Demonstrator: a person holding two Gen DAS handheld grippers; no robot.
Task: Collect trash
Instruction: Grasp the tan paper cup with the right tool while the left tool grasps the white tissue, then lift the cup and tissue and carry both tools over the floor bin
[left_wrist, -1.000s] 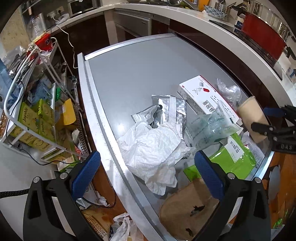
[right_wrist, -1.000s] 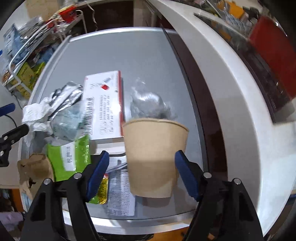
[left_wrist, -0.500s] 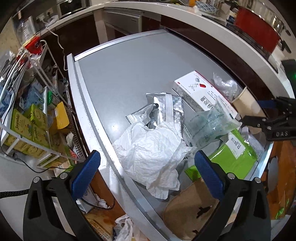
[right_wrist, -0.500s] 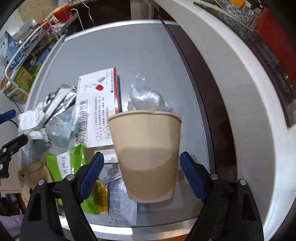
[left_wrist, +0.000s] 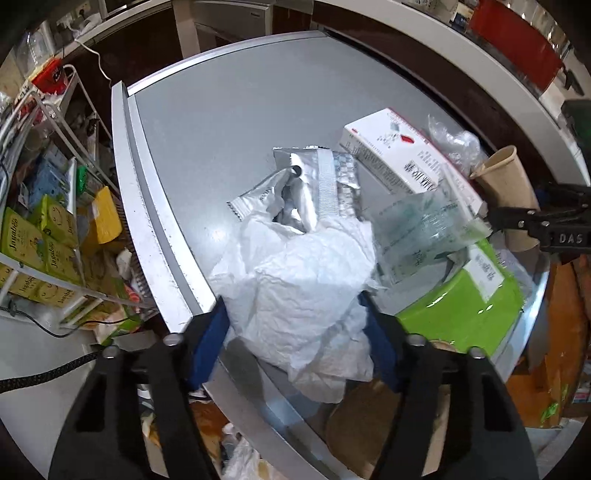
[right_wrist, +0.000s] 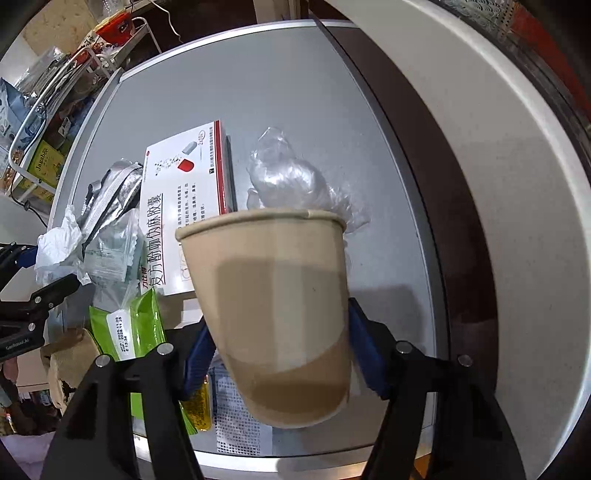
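A heap of trash lies on the grey table (left_wrist: 229, 122). My left gripper (left_wrist: 295, 336) has its blue pads against both sides of a crumpled white paper (left_wrist: 303, 280). My right gripper (right_wrist: 277, 354) is shut on a tan paper cup (right_wrist: 273, 302), tilted and lifted a little; the cup also shows in the left wrist view (left_wrist: 506, 188). Around them lie a white medicine box (right_wrist: 188, 199), silver foil wrappers (left_wrist: 317, 184), a clear plastic bag (right_wrist: 291, 181), a clear pouch (left_wrist: 421, 225) and a green pouch (left_wrist: 465, 306).
A brown paper bag (left_wrist: 365, 424) sits at the table's near edge. A wire rack (left_wrist: 44, 206) with yellow-green boxes stands left of the table. A white counter (right_wrist: 480, 184) curves along the right side. A printed leaflet (right_wrist: 236, 417) lies under the cup.
My left gripper moved forward and closed its pads onto the white paper. My right gripper closed on the cup, which now tilts and sits higher.
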